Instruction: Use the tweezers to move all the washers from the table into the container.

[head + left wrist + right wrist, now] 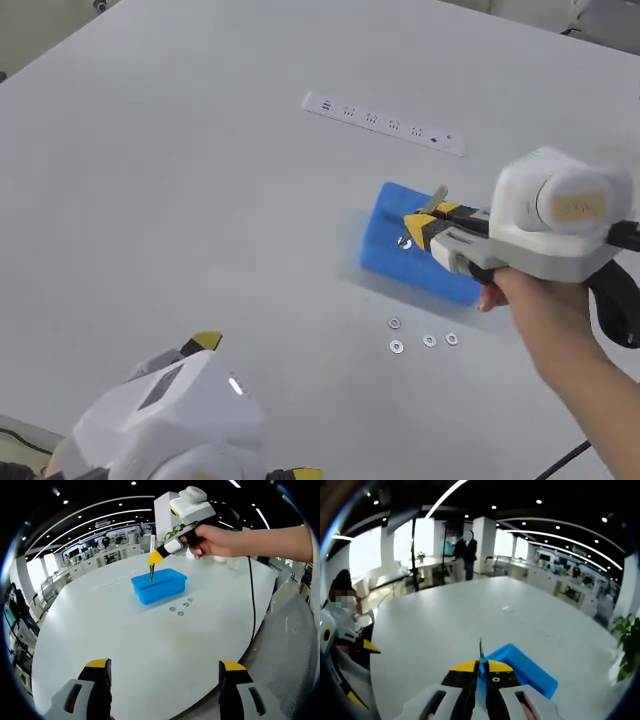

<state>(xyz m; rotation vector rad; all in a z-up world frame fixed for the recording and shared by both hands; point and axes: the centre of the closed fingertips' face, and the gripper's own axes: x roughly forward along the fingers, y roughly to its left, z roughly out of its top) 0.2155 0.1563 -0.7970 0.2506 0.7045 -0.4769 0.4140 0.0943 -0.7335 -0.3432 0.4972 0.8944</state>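
Washers, four together, lie on the table just near of the blue container. The right gripper clamps the tweezers, tips down over the container. At near left the left gripper hovers, jaws wide apart.

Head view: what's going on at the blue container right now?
The right gripper, shut on the tweezers, holds their tip over the blue container; a washer shows near the tip. Four washers lie on the table beside the container. The left gripper hangs open, apart from them.
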